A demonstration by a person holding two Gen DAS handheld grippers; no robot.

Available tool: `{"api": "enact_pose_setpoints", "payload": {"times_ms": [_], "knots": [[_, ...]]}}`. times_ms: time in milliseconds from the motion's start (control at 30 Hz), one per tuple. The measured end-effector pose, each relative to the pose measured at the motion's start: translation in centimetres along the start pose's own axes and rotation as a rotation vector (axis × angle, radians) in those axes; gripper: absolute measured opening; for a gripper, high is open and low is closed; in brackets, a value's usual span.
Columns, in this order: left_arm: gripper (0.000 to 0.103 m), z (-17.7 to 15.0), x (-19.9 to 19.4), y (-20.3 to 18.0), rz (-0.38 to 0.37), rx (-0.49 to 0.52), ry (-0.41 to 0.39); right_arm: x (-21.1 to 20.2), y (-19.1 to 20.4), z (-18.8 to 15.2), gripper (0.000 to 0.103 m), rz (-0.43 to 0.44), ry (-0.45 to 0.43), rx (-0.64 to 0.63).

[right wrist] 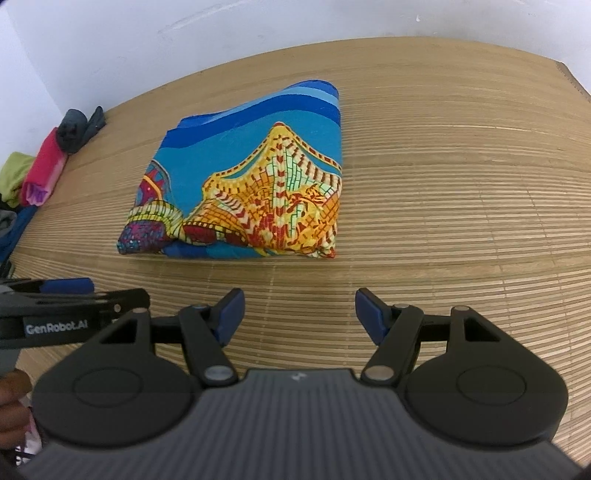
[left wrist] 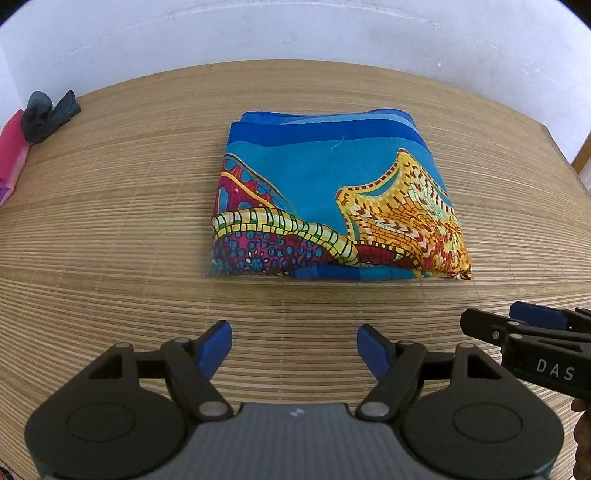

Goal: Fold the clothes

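Folded printed cloth [left wrist: 332, 199] lies as a thick, roughly square bundle on the woven bamboo mat [left wrist: 110, 229], near its middle and just short of the white wall [left wrist: 295, 33] behind. Its top face is turquoise with dark blue bands along the far edge, a yellow and red starfish-like motif at the near right corner, and a pink and blue patterned patch at the near left corner. Layered edges show along the side nearest the cameras. The left gripper [left wrist: 294, 349] hovers over bare mat on the near side of the bundle, its blue pads [left wrist: 216, 347] spread wide with nothing between them, and its jaws are at this moment opening a little further. The right gripper [right wrist: 299, 315] hovers beside it, also over bare mat, jaws set wide apart and empty, apart from the cloth. Each gripper shows at the edge of the other's view, so the two are close together. At the far left edge of the mat a dark grey rolled garment [right wrist: 75, 127] rests against a pink folded garment [right wrist: 42, 171], with a green garment [right wrist: 14, 173] just beyond, all well apart from the printed cloth.
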State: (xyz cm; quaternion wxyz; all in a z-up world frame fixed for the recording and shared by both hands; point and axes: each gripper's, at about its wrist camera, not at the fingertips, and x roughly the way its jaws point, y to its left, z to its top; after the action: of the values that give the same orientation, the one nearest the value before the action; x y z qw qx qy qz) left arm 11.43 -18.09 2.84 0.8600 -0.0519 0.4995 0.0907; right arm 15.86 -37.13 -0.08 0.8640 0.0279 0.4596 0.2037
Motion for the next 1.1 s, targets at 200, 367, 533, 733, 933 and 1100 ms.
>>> {"api": "enact_pose_setpoints", "payload": {"times_ms": [200,367,533,733,933,1100], "knots": [[0.077,0.0,-0.1,-0.3,0.011,0.004,-0.002,0.0,0.0,0.0,0.068,0.005,-0.002,-0.012],[0.078,-0.1,0.1,-0.4,0.017,-0.001,0.006,0.0,-0.2,0.0,0.068,0.008,0.0,-0.017],[0.078,0.0,0.2,-0.6,0.021,0.002,0.003,0.1,-0.2,0.0,0.068,0.011,0.002,-0.022],[0.078,0.6,1.1,0.2,0.061,-0.01,-0.036,0.7,-2.3,0.7,0.068,0.077,-0.069,0.062],[0.078,2.8,2.9,1.8,0.071,-0.032,-0.054,5.7,-6.0,2.8,0.07,0.173,-0.083,0.346],[0.078,3.9,3.5,3.0,0.05,-0.075,-0.059,8.3,-4.3,4.3,0.075,0.242,-0.141,0.262]]}}
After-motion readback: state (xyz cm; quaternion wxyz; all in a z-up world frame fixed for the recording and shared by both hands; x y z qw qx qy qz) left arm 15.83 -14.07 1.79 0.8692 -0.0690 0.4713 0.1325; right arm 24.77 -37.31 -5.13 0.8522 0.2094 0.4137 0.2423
